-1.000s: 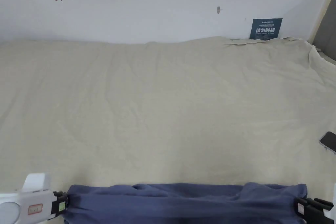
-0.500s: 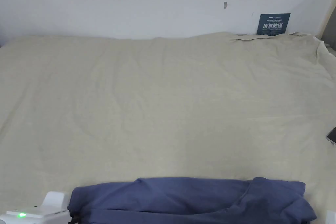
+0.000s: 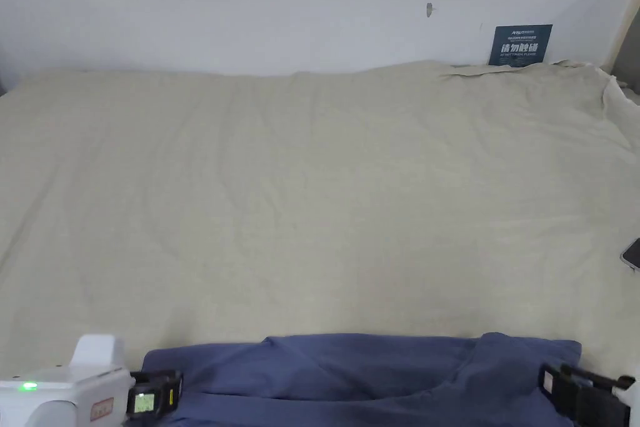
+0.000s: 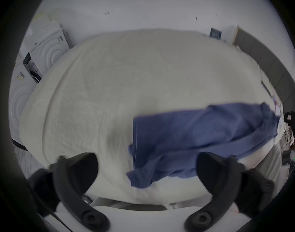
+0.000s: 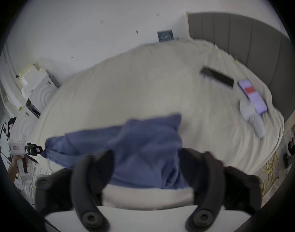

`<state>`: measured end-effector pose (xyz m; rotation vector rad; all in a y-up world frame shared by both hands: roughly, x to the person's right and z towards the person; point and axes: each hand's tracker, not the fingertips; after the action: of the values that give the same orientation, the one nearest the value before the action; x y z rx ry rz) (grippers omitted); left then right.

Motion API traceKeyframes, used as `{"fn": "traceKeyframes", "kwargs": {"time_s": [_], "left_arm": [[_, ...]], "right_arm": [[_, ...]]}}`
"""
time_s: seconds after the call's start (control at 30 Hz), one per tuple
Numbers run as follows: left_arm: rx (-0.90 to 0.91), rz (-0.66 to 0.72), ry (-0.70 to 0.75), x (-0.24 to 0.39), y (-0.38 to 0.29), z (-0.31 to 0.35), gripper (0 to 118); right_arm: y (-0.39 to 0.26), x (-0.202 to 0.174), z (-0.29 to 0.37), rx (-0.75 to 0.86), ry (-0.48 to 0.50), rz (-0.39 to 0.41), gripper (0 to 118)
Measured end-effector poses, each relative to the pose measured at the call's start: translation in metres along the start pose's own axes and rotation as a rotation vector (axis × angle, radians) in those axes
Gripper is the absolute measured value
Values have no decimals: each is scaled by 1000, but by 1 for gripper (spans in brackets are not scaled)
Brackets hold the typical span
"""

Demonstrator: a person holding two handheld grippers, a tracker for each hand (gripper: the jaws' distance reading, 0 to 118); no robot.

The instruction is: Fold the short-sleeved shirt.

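Note:
A dark blue short-sleeved shirt (image 3: 362,372) lies bunched in a long band along the near edge of a beige bed sheet (image 3: 312,197). My left gripper (image 3: 156,394) sits at its left end and my right gripper (image 3: 562,384) at its right end. In the left gripper view, the left gripper (image 4: 146,158) has its jaws wide apart, with the shirt (image 4: 202,135) lying beyond them on the sheet. In the right gripper view, the right gripper (image 5: 146,153) is also open, the shirt (image 5: 135,148) showing behind the gap. The left gripper (image 5: 33,149) shows there by the shirt's far end.
Two phones (image 5: 217,78) (image 5: 252,95) and a white device (image 5: 253,121) lie on the bed's right side. A dark sign (image 3: 520,45) leans on the wall. A grey headboard (image 5: 243,43) bounds the right; white foam boxes (image 4: 43,54) stand left.
A second ago both grippers held the shirt stretched by its ends. Now both are open and the shirt rests slack on the sheet. The head camera has shifted a little.

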<state>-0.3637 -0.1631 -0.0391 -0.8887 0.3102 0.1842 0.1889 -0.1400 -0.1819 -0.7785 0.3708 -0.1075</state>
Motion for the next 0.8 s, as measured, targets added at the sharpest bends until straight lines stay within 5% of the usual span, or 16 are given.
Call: {"fn": "traceKeyframes", "kwargs": {"time_s": [0.27, 0.5, 0.57, 0.67, 0.8], "left_arm": [[258, 9, 20, 28, 58, 45, 118], [490, -27, 28, 65, 68, 70, 72], [543, -13, -7, 70, 63, 74, 48], [605, -3, -24, 74, 59, 75, 4], [635, -24, -41, 80, 55, 79, 0]], "right_arm": [[64, -59, 15, 242, 24, 91, 98], [67, -103, 21, 435, -79, 151, 96], [63, -108, 23, 473, -86, 159, 77], [58, -114, 25, 521, -100, 152, 4], [55, -117, 26, 550, -99, 165, 0]]}}
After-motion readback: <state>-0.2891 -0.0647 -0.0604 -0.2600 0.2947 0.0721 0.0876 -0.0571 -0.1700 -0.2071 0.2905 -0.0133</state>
